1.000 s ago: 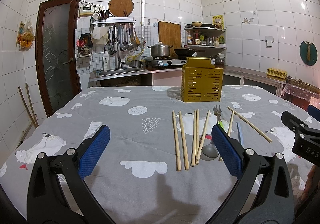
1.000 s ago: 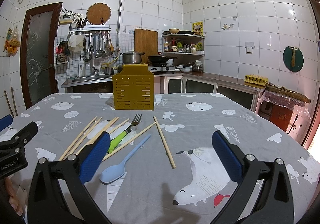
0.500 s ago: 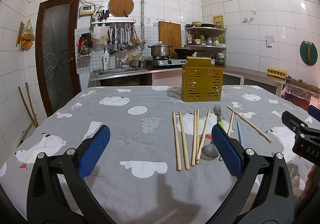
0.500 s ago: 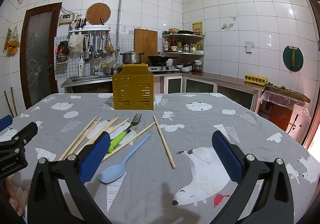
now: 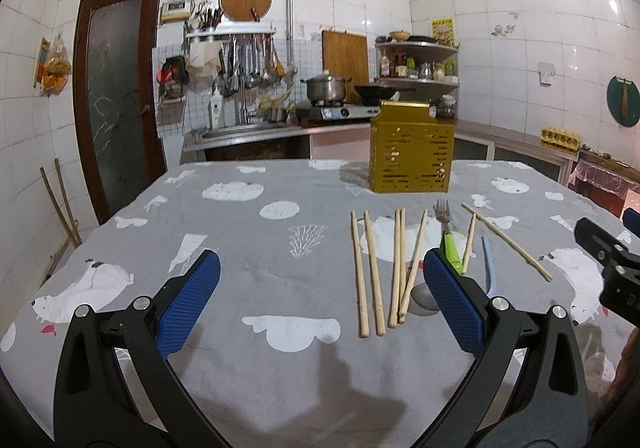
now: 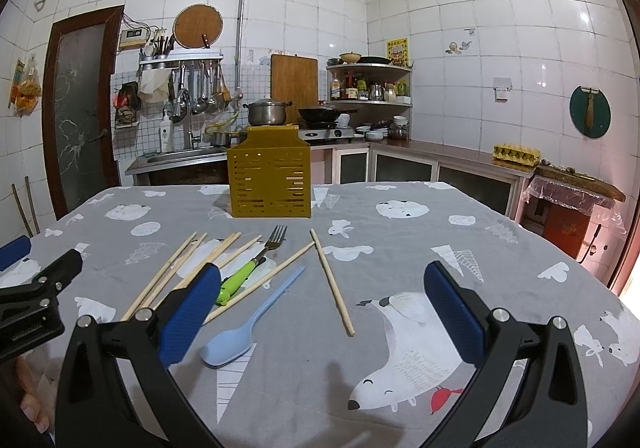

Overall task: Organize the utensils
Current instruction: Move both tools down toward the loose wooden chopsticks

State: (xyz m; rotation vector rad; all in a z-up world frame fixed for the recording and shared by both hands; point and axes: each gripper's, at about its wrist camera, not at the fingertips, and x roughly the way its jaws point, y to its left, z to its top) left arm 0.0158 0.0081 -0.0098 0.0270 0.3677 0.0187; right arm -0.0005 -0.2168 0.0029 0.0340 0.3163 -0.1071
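Nothing has moved — both claws, left (image 5: 320,298) and right (image 6: 320,308), gape empty; lower-centre chopsticks (image 5: 370,272) overlap, risking a double grab.

Bare cloth (image 5: 248,232) left of chopsticks (image 5: 370,272); yellow holder (image 6: 269,178) blocks far side.

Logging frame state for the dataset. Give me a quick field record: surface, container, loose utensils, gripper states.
surface: table under grey polar-bear cloth
container: yellow slotted holder, upright, far side, nothing visibly in it
chopsticks: wooden chopsticks lying loose, one stray stick apart to the right
fork: green-handled fork, flat among the sticks
spoon: blue spoon, flat, near right gripper
left gripper: open, empty
right gripper: open, empty
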